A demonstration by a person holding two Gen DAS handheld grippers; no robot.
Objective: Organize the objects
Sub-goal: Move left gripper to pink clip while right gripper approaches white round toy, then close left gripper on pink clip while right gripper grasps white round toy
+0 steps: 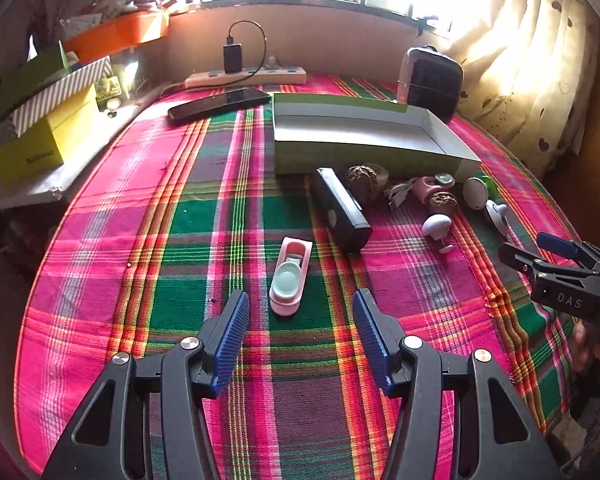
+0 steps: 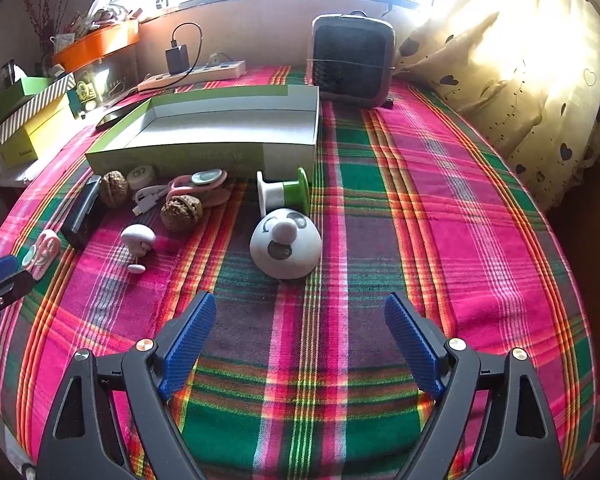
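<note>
An empty green-sided cardboard box (image 1: 364, 128) (image 2: 220, 132) lies on the plaid cloth. In front of it lie small objects: a pink and mint holder (image 1: 289, 278) (image 2: 40, 254), a black case (image 1: 342, 210) (image 2: 82, 216), two walnuts (image 2: 180, 208) (image 2: 114, 189), a white cable (image 2: 148, 198), a pink round-faced gadget (image 2: 202, 184), a small white mushroom toy (image 1: 438, 228) (image 2: 138, 240), a green and white spool (image 2: 286, 194) and a white dome with a face (image 2: 286, 244). My left gripper (image 1: 300, 312) is open just before the pink holder. My right gripper (image 2: 300, 320) is open just before the dome.
A phone (image 1: 220, 104), a power strip with a charger (image 1: 244, 74) and a small heater (image 2: 350, 60) stand behind the box. Stacked boxes (image 1: 32, 128) and an orange tray (image 1: 116, 32) sit at the left. A curtain (image 2: 520, 80) hangs at the right.
</note>
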